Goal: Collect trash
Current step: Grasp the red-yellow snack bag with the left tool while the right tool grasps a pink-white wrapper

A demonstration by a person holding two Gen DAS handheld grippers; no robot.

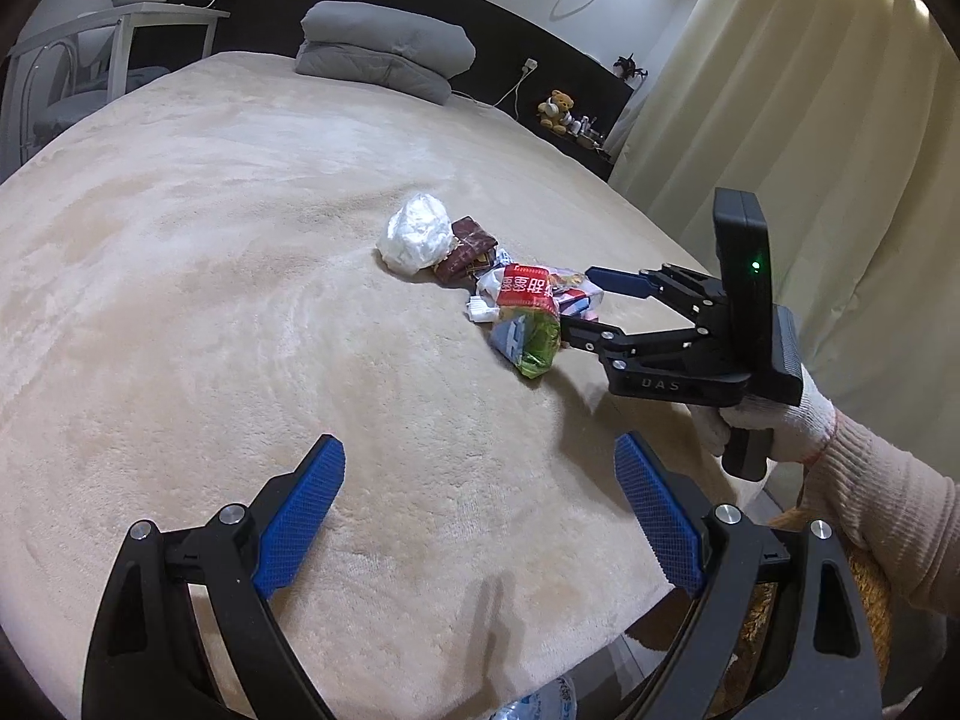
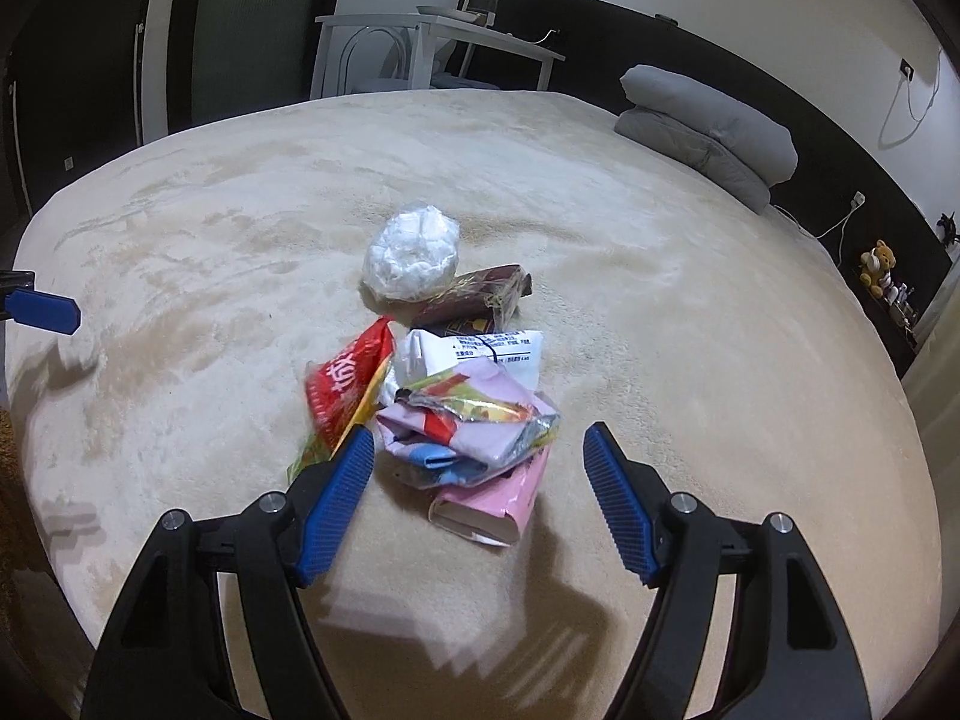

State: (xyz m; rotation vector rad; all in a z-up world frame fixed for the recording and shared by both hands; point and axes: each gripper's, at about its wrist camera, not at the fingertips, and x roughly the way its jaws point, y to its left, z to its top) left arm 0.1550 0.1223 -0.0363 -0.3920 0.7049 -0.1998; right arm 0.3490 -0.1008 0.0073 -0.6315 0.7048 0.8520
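A heap of trash lies on the beige bed (image 1: 180,276): a white crumpled bag (image 2: 413,255), a brown wrapper (image 2: 480,294), a red snack bag (image 2: 342,387), a white printed packet (image 2: 480,351) and a pink and silver wrapper bundle (image 2: 474,432). My right gripper (image 2: 477,465) is open, its jaws either side of the pink bundle, not closed on it. In the left wrist view the right gripper (image 1: 579,300) reaches into the heap (image 1: 516,312) from the right. My left gripper (image 1: 480,474) is open and empty, short of the heap.
A folded grey quilt (image 1: 384,48) lies at the head of the bed against a black headboard (image 1: 540,54). A white side table (image 2: 438,36) stands beyond the bed. Curtains (image 1: 810,90) hang at the right. A plastic bottle (image 1: 540,705) shows below the bed edge.
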